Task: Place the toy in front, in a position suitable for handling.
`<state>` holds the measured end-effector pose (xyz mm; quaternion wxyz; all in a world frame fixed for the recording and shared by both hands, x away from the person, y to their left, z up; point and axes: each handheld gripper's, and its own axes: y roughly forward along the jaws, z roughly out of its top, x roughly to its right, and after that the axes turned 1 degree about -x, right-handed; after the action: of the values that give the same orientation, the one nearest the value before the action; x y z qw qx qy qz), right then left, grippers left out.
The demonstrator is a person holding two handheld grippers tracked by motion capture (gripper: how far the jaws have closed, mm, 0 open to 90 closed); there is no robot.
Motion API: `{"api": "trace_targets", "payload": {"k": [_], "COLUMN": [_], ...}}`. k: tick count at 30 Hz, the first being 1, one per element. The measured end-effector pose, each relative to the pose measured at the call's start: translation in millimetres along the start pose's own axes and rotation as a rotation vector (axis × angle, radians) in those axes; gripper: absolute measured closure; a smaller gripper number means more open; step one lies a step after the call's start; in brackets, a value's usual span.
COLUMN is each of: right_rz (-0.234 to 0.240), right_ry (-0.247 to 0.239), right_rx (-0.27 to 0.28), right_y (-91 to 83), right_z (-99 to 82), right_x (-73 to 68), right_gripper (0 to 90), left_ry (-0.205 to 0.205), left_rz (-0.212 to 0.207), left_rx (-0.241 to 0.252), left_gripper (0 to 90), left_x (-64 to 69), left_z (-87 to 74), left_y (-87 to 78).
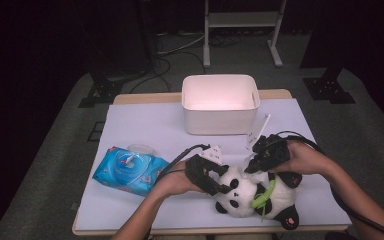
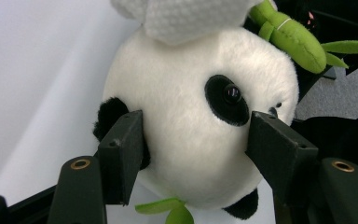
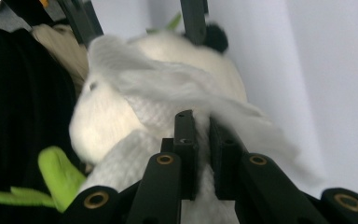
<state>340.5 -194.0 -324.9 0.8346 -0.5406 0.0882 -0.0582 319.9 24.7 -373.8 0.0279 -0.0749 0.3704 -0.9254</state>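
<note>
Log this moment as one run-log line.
left gripper: clamps panda plush head | right gripper: shut on white wipe | wiping panda

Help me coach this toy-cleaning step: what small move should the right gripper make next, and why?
Probably a short stroke of the wipe across the panda's head. The right gripper is shut on the white wipe, which already lies against the white fur, and the left gripper clamps the head from both sides, steadying it. The wipe pack and white bin sit apart.

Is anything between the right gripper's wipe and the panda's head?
Nothing visible. The right gripper pinches the white wipe straight against the toy panda, whose head the left gripper clamps.
</note>
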Motion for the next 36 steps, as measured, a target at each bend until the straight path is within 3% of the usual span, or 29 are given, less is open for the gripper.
{"api": "trace_targets", "payload": {"k": [3, 13, 20, 29, 32, 36], "right_rz": [0.003, 0.026, 0.042, 0.058, 0.061, 0.053], "right_ry": [0.008, -0.030, -0.059, -0.079, -0.089, -0.092], "right_rx": [0.000, 0.007, 0.019, 0.038, 0.039, 0.046], "right_y": [-0.5, 0.3, -0.1, 1.0, 1.3, -0.1], "right_z": [-4.8, -6.5, -8.9, -11.7, -11.2, -11.4], "right_x": [-2.4, -15.8, -25.9, -30.5, -31.6, -30.8], "right_gripper": [82.2, 82.2, 82.2, 82.2, 82.2, 82.2], "left_ry": [-0.004, -0.007, -0.022, -0.082, -0.111, -0.106], "left_rz": [-0.003, 0.008, -0.049, -0.128, -0.184, -0.191], "left_rx": [0.005, -0.002, -0.014, -0.044, -0.045, -0.028], "left_gripper": [34.4, 26.4, 22.9, 16.1, 16.3, 33.1], "left_x": [-0.3, -4.6, -7.5, -13.9, -16.2, -17.8], "left_z": [2.6, 8.8, 9.3, 10.0, 9.6, 8.8], "left_y": [-2.9, -10.0, 0.3, 12.7, 17.7, 15.3]}}
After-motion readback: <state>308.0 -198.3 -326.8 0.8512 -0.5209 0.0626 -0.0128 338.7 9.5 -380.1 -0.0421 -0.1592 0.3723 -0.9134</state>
